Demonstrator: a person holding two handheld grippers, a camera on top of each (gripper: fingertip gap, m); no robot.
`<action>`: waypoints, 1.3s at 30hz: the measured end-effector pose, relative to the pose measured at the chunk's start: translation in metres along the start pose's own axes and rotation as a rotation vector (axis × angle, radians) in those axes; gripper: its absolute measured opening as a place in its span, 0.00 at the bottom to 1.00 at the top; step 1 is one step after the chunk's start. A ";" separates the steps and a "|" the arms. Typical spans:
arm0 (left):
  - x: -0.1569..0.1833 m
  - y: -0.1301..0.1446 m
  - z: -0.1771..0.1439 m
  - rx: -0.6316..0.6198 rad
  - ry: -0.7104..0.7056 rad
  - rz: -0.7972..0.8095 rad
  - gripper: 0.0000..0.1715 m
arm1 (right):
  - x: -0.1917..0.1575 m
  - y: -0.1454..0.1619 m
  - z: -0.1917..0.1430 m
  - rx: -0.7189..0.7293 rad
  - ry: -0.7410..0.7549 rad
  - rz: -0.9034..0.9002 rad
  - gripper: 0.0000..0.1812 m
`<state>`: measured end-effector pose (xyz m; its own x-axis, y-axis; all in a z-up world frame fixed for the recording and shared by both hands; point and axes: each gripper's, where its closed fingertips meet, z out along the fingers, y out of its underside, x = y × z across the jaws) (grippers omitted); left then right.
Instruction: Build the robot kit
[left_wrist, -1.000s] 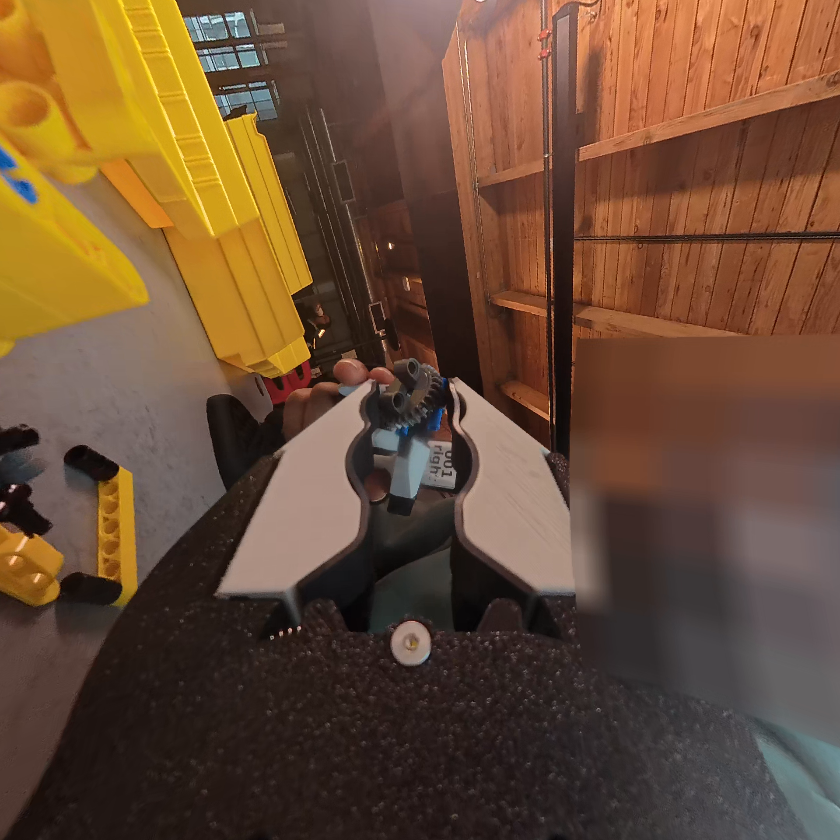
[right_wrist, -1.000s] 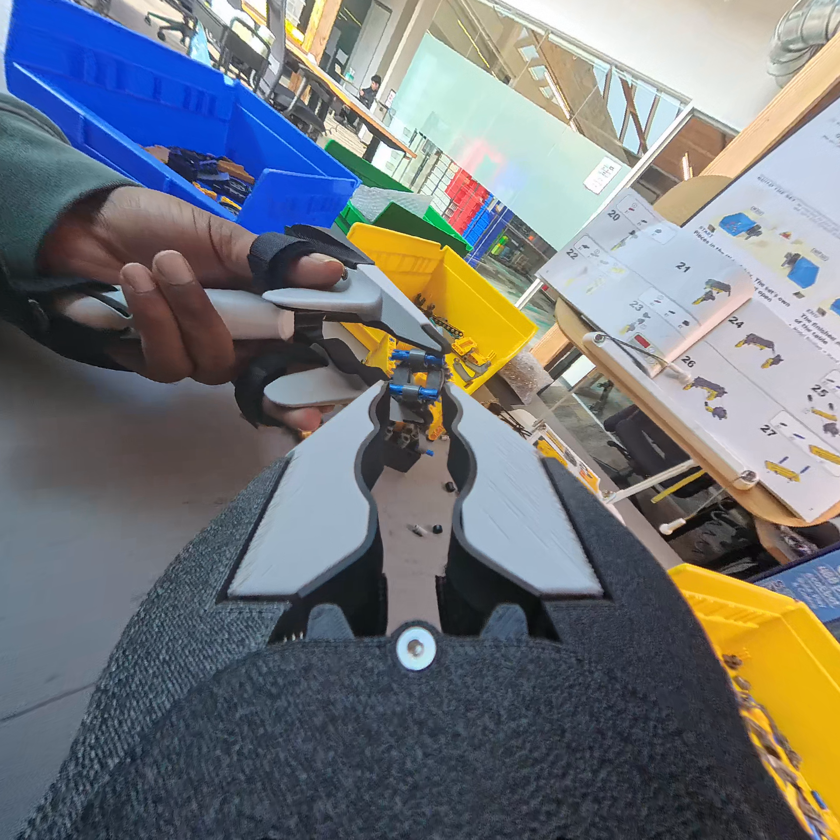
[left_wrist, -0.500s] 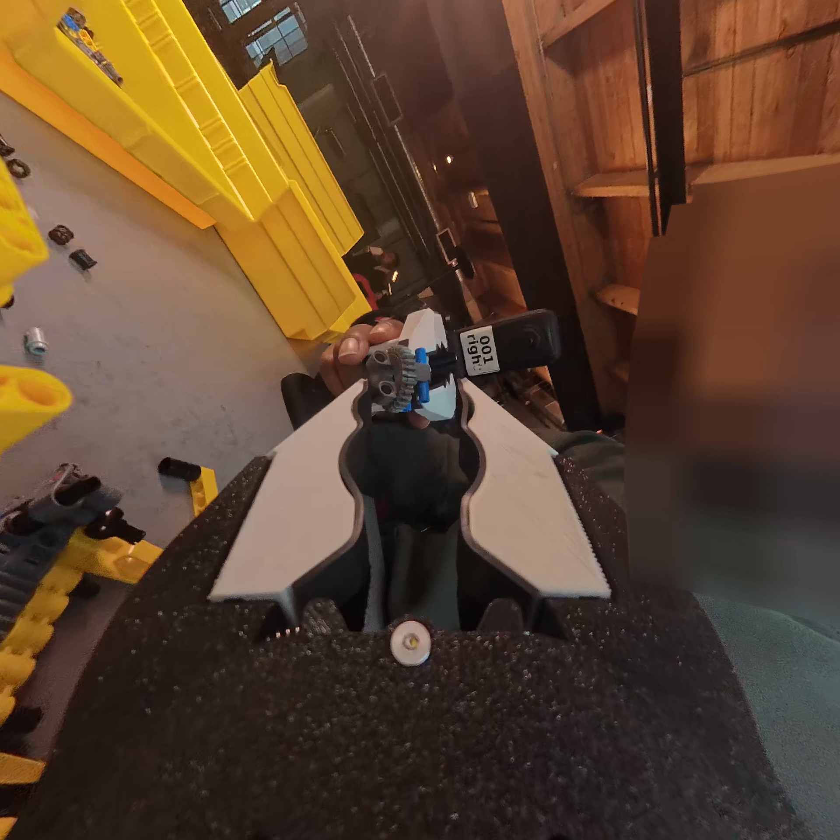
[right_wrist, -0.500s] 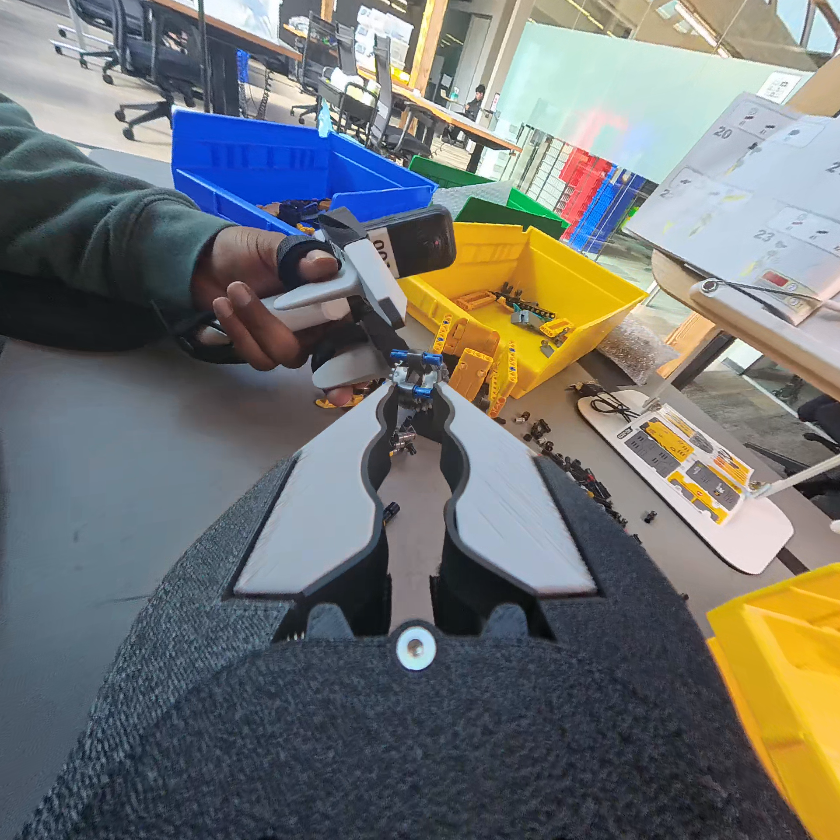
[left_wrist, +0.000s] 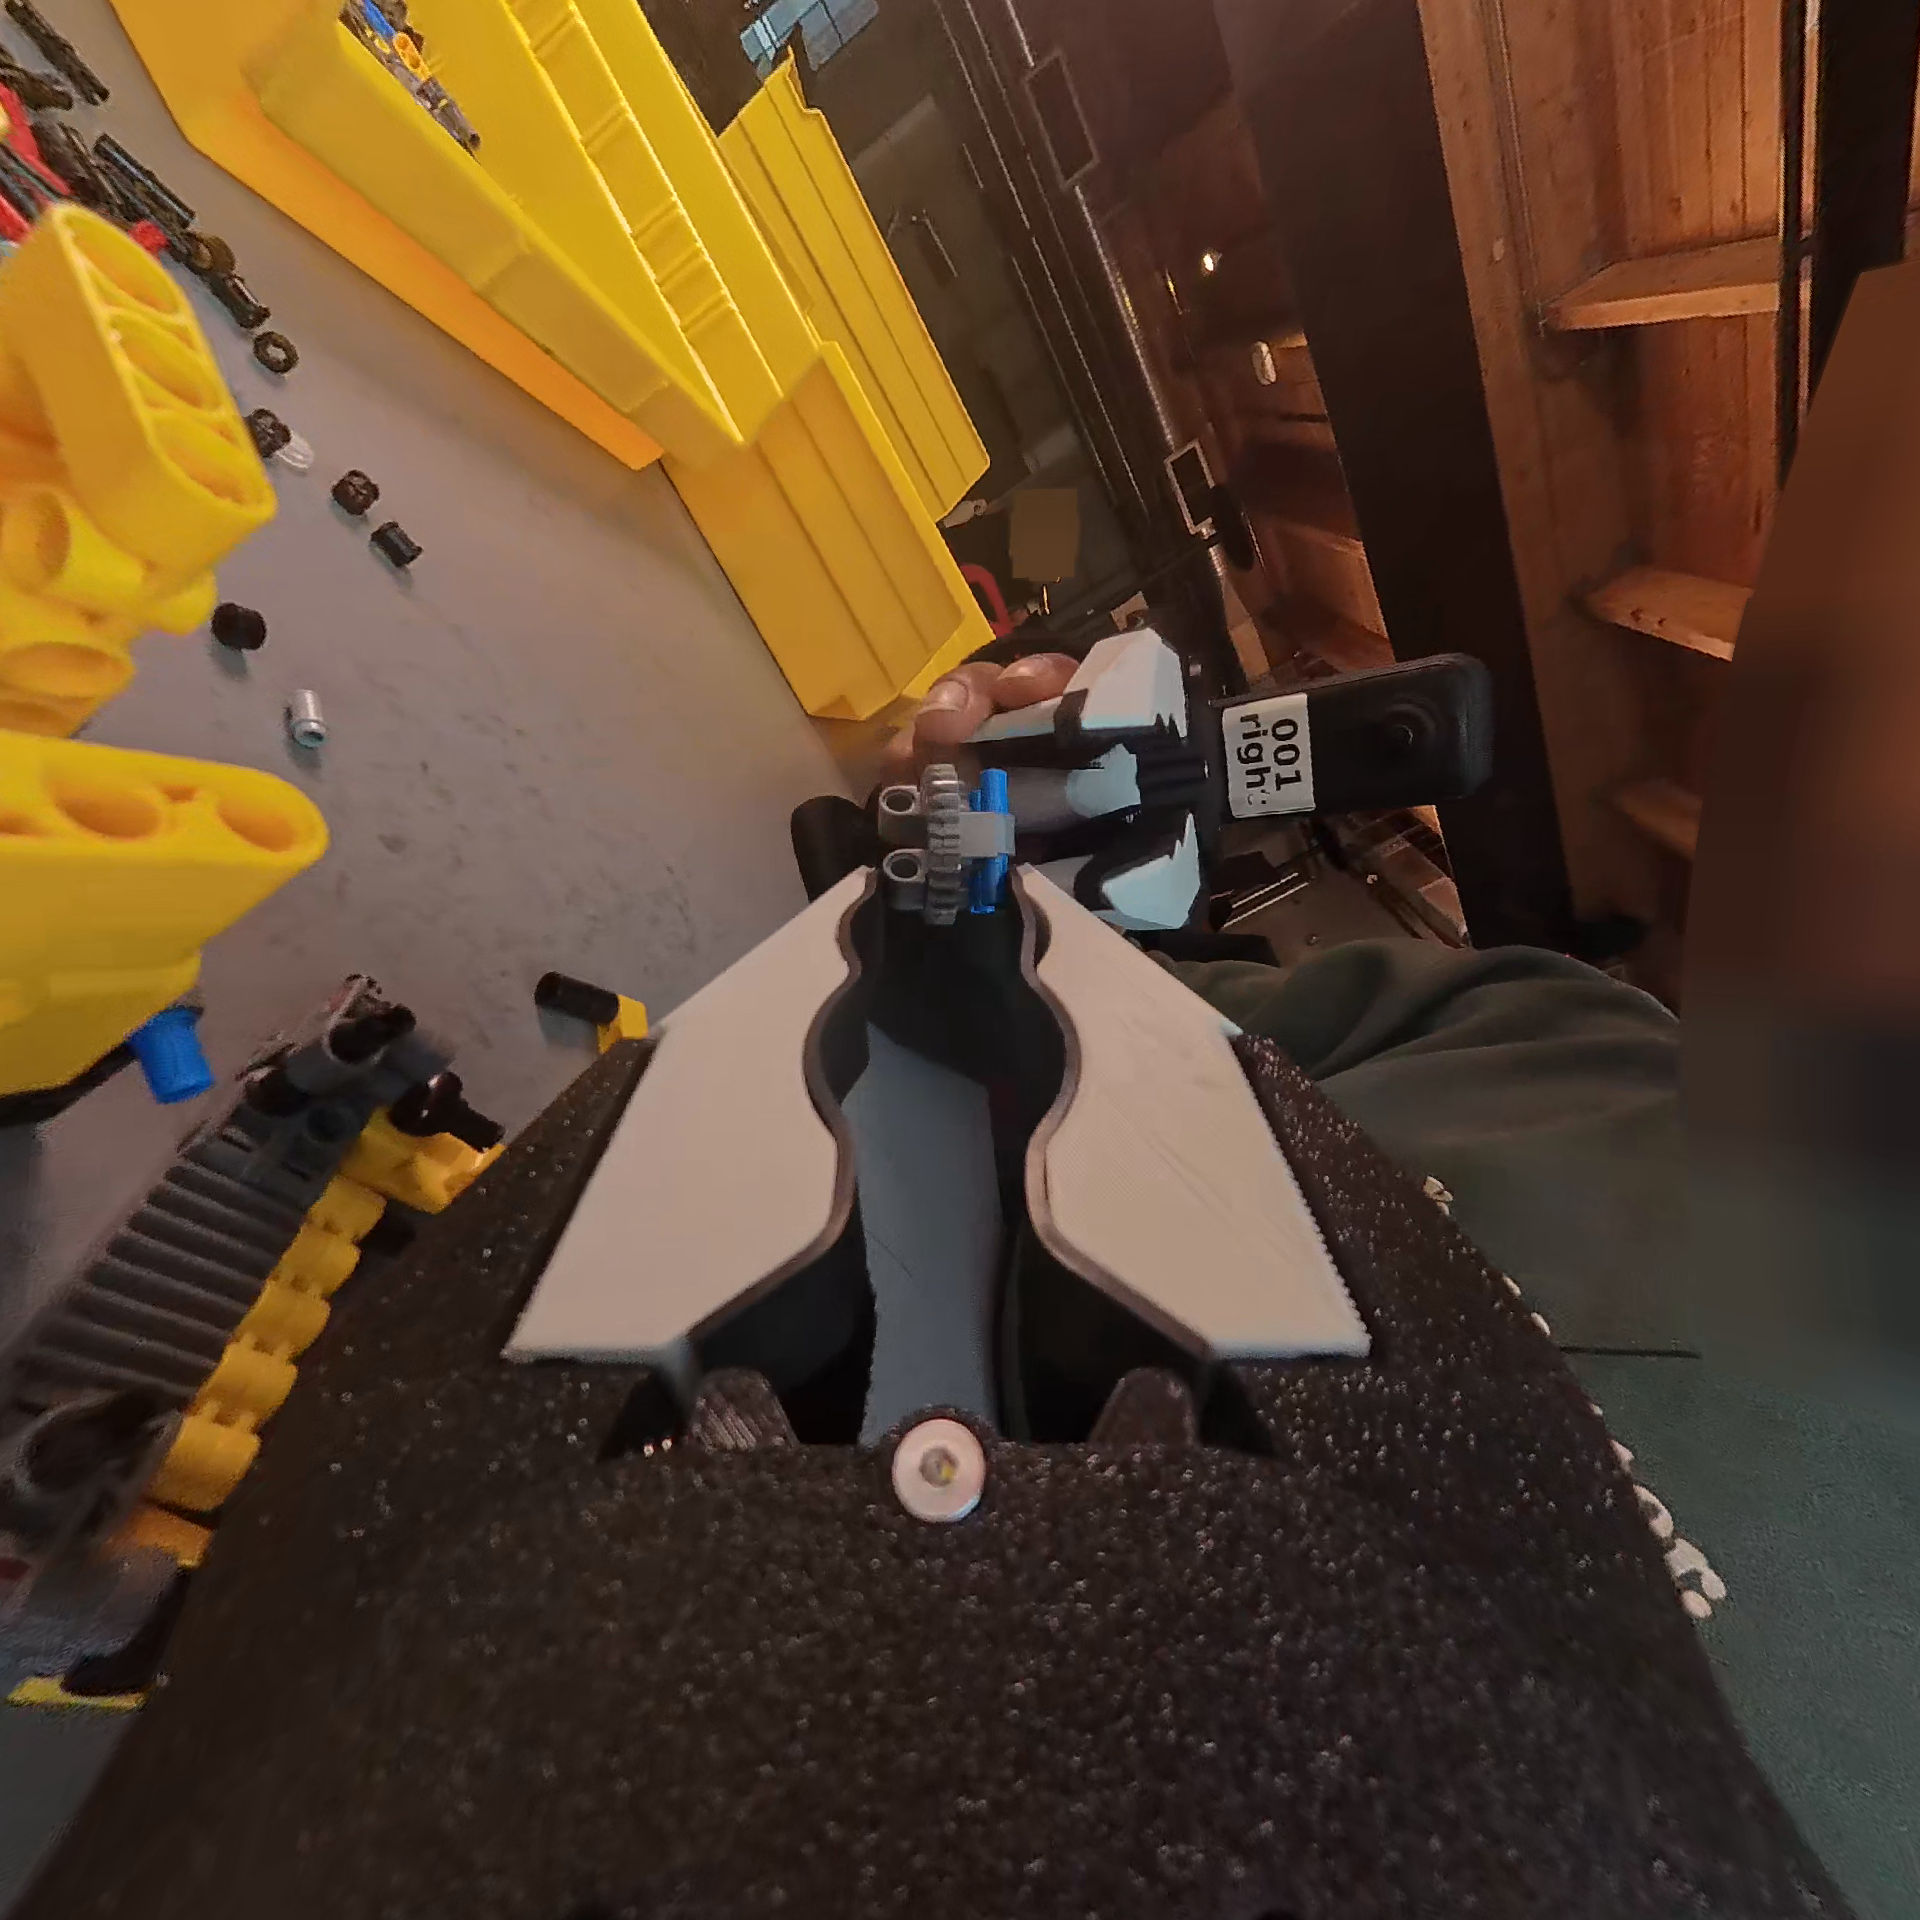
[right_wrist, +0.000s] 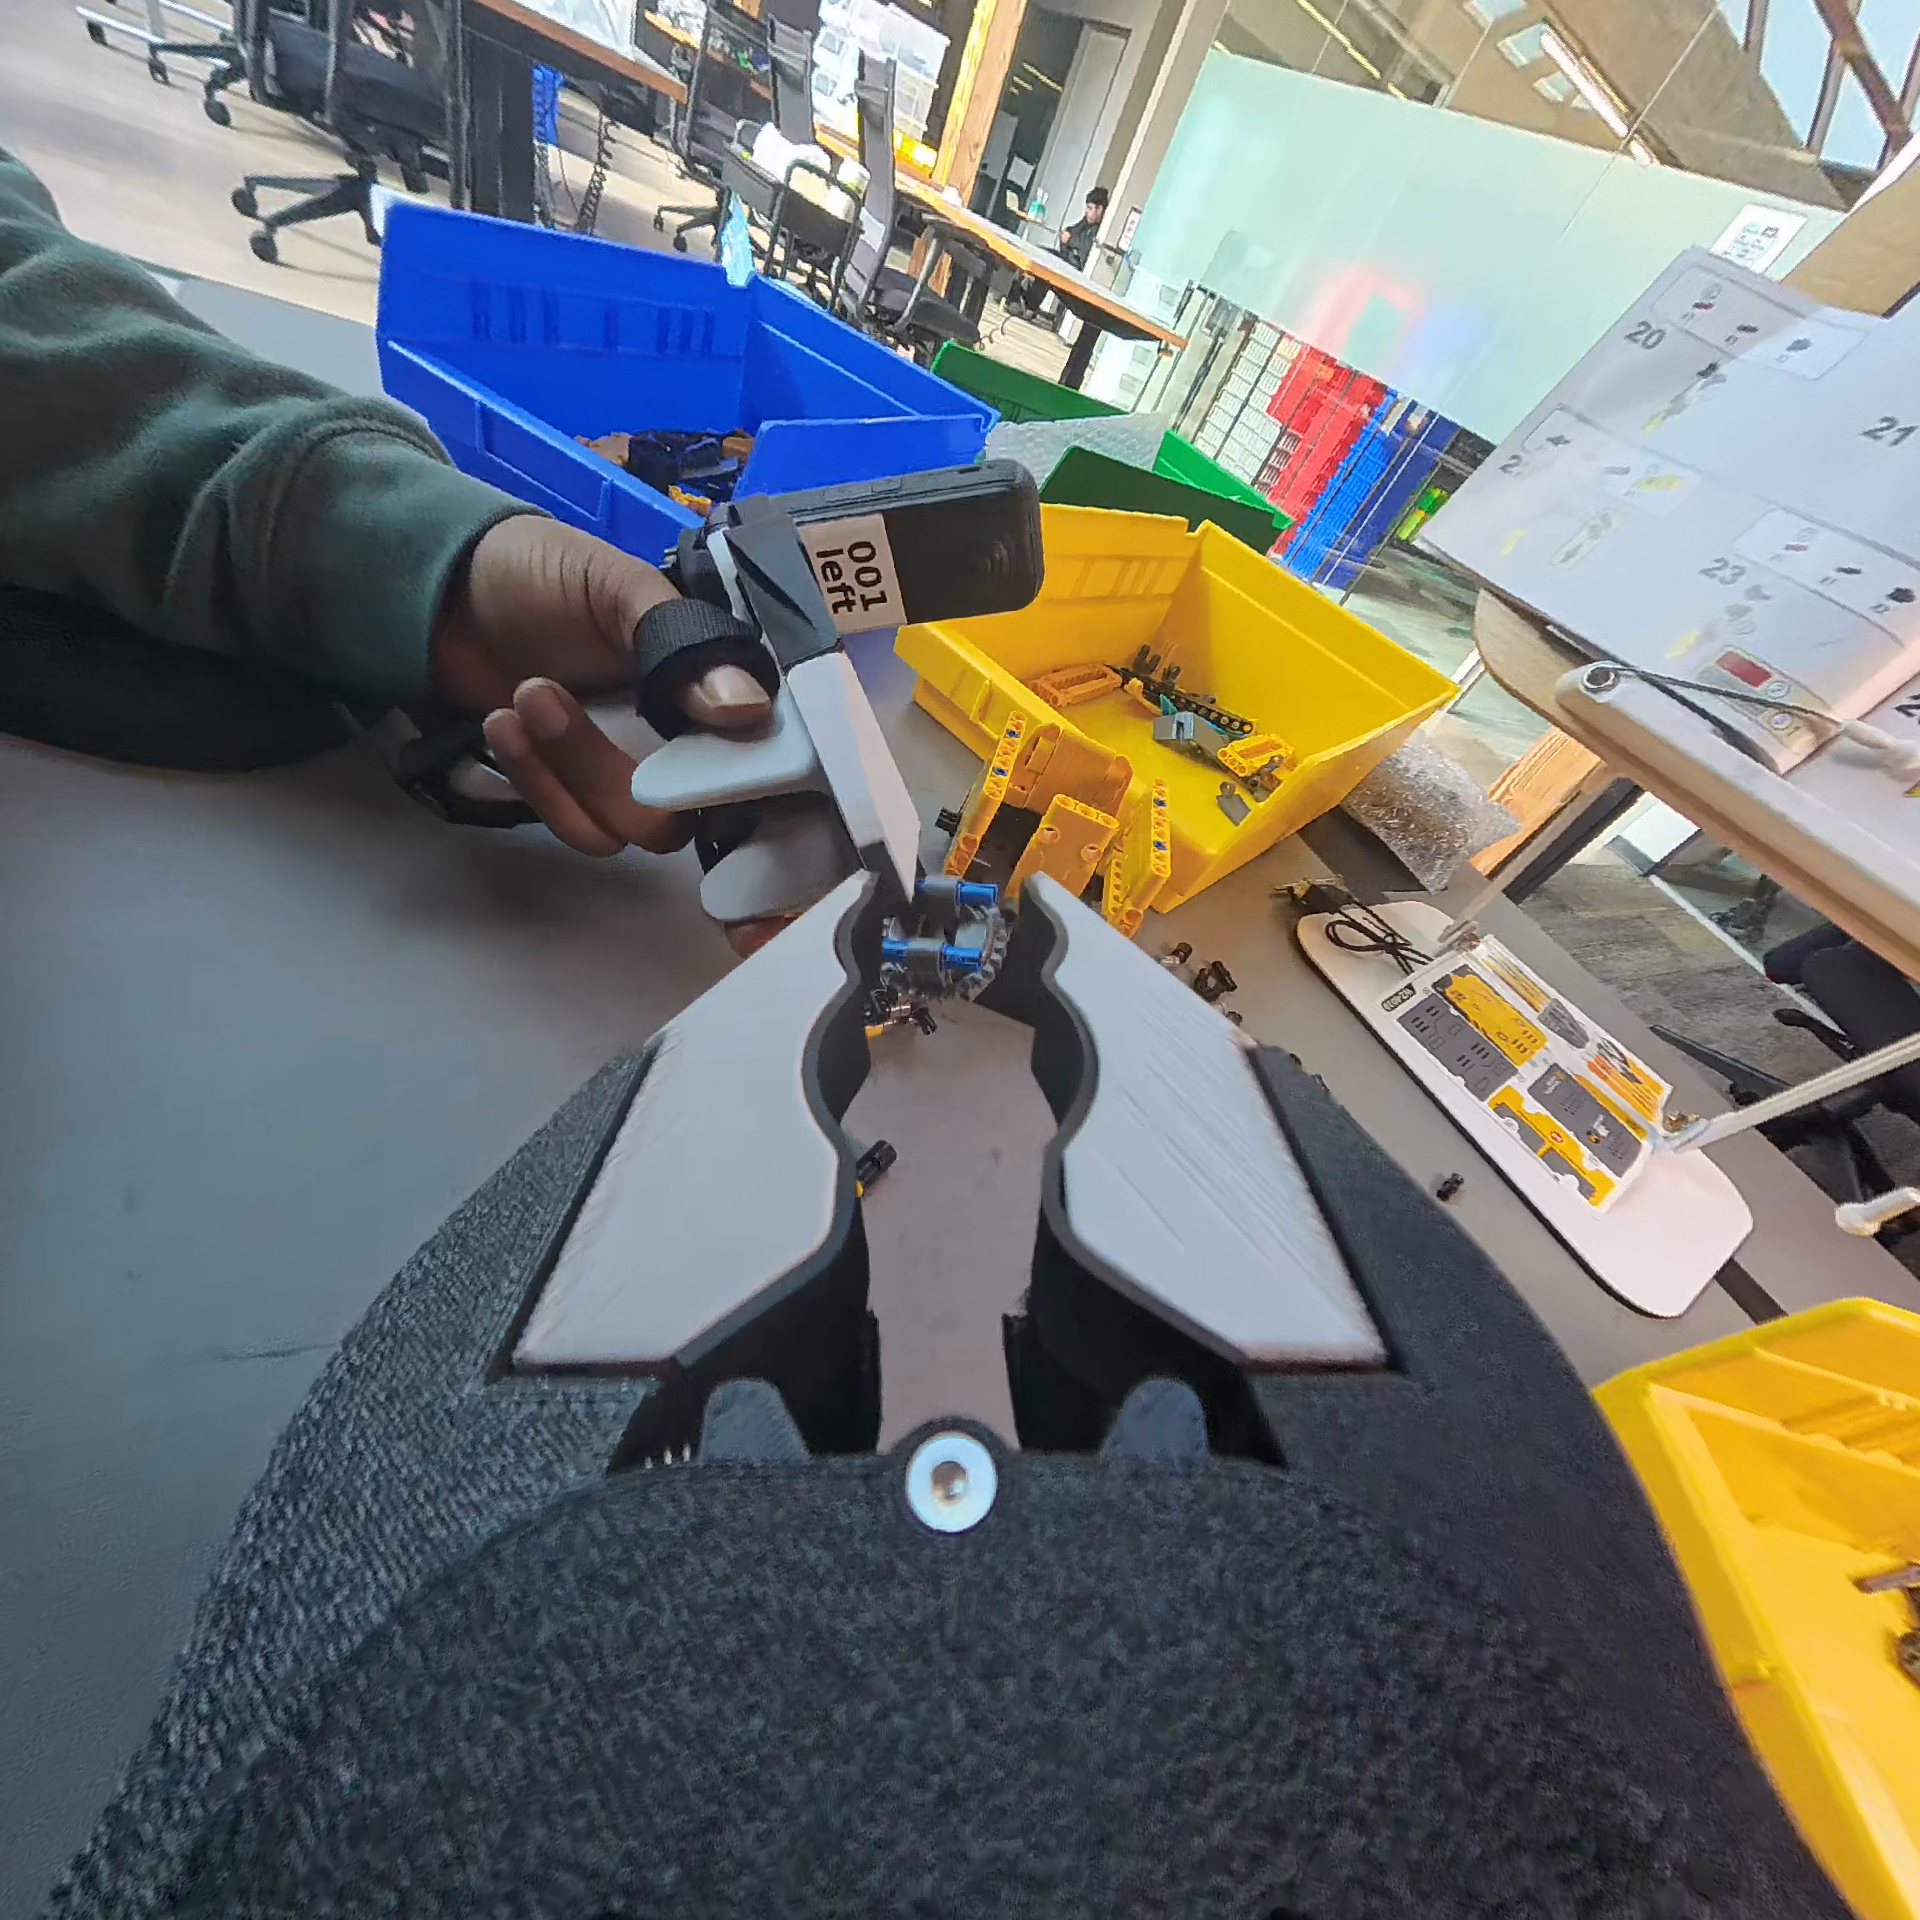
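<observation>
Grey and matte, the counter (right_wrist: 312, 1039) carries yellow bins (right_wrist: 1195, 644), a blue bin (right_wrist: 644, 343) and an open instruction booklet (right_wrist: 1714, 468) on a stand to the right of the right tool (right_wrist: 951, 894). Each tool's black camera wears a white printed sticker (right_wrist: 857, 577). Both tools meet on one small plastic gear assembly (left_wrist: 943, 847): a grey toothed wheel on a grey beam with blue pins. The left tool (left_wrist: 943, 883) pinches it at its tips, the beam's long axis running across the gap between the grey ribbed fingers (left_wrist: 727, 1122). The right tool's tips flank the same piece; whether they clamp it I cannot tell. Loose black pins (left_wrist: 239, 627) lie left of the left tool.
</observation>
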<state>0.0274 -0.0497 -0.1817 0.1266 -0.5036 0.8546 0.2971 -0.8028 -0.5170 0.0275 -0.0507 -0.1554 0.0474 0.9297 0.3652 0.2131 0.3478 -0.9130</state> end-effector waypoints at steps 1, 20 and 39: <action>0.000 -0.001 0.000 0.010 0.001 -0.005 0.13 | 0.000 0.001 0.002 -0.015 0.006 -0.005 0.16; 0.010 0.009 0.004 -0.045 0.090 -0.059 0.12 | -0.016 0.018 0.009 -0.067 -0.026 -0.145 0.16; 0.008 0.017 0.003 -0.118 0.029 0.061 0.07 | -0.021 0.019 -0.002 -0.032 -0.108 -0.110 0.10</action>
<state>0.0363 -0.0659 -0.1837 0.1131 -0.5599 0.8208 0.1758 -0.8018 -0.5711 0.0326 -0.0636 -0.1797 -0.0826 0.8946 0.4392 0.2425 0.4455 -0.8618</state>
